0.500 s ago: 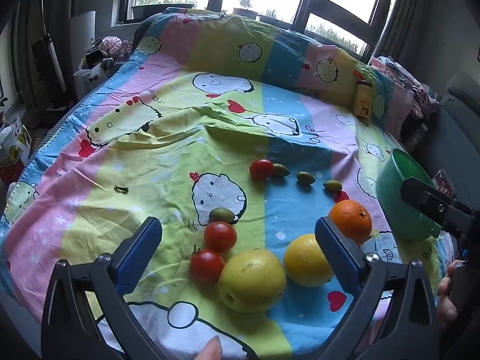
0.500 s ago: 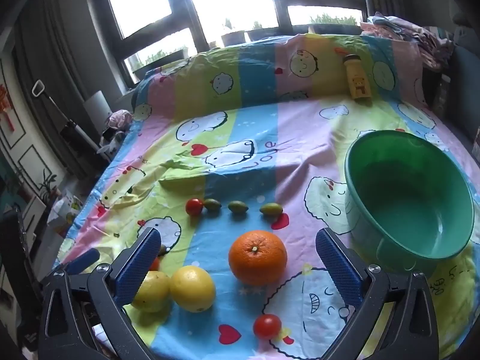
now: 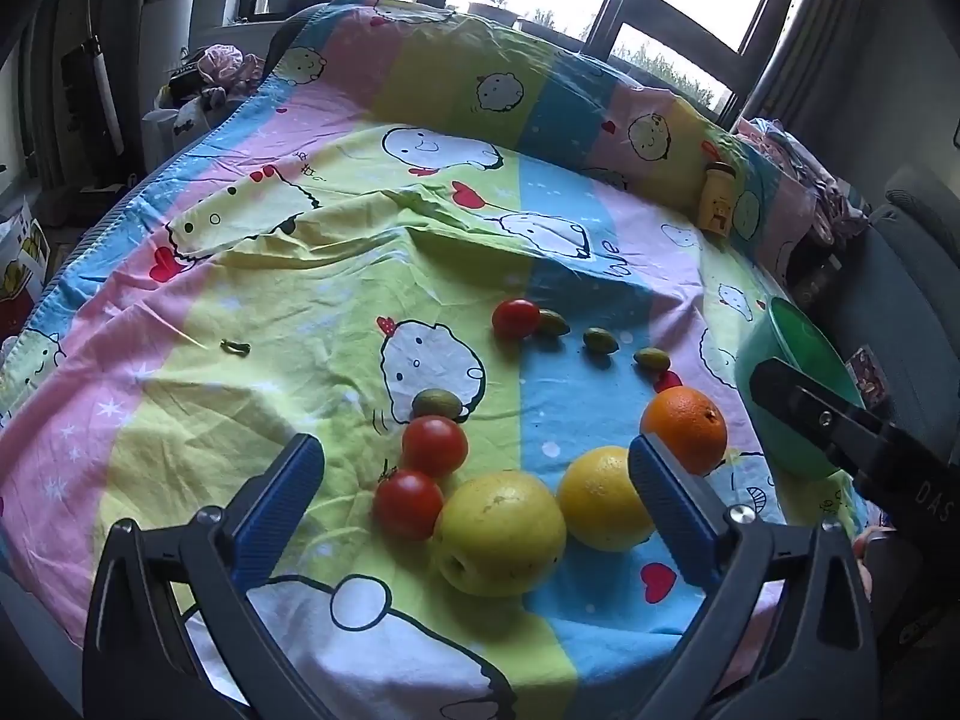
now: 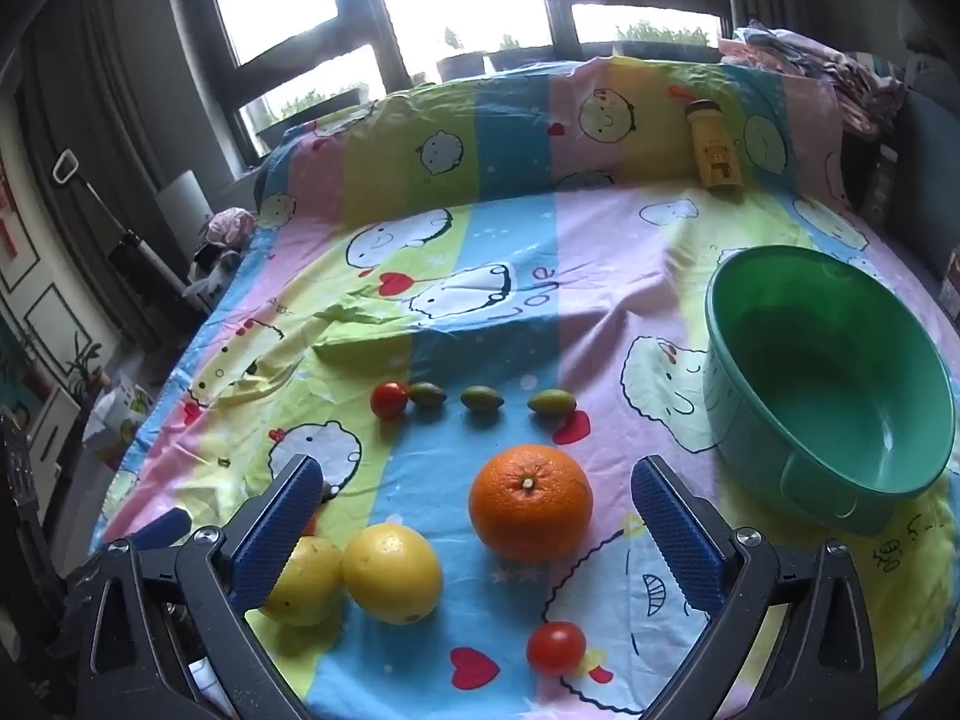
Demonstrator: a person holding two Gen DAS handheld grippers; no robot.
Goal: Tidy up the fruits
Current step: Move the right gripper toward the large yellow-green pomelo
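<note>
both tongs, left (image 3: 477, 501) and right (image 4: 474, 531), gaping, empty | round orange (image 4: 530, 502) beside green plastic bowl (image 4: 900, 324) | soft bed sheet (image 4: 600, 252), fruit probably rolls if nudged

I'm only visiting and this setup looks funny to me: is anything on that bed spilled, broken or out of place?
Nothing is spilled or broken. The odd part is only the mess: the orange, yellow citrus and tomatoes lie loose on the cartoon sheet, while the green basin beside them holds no fruit.
</note>
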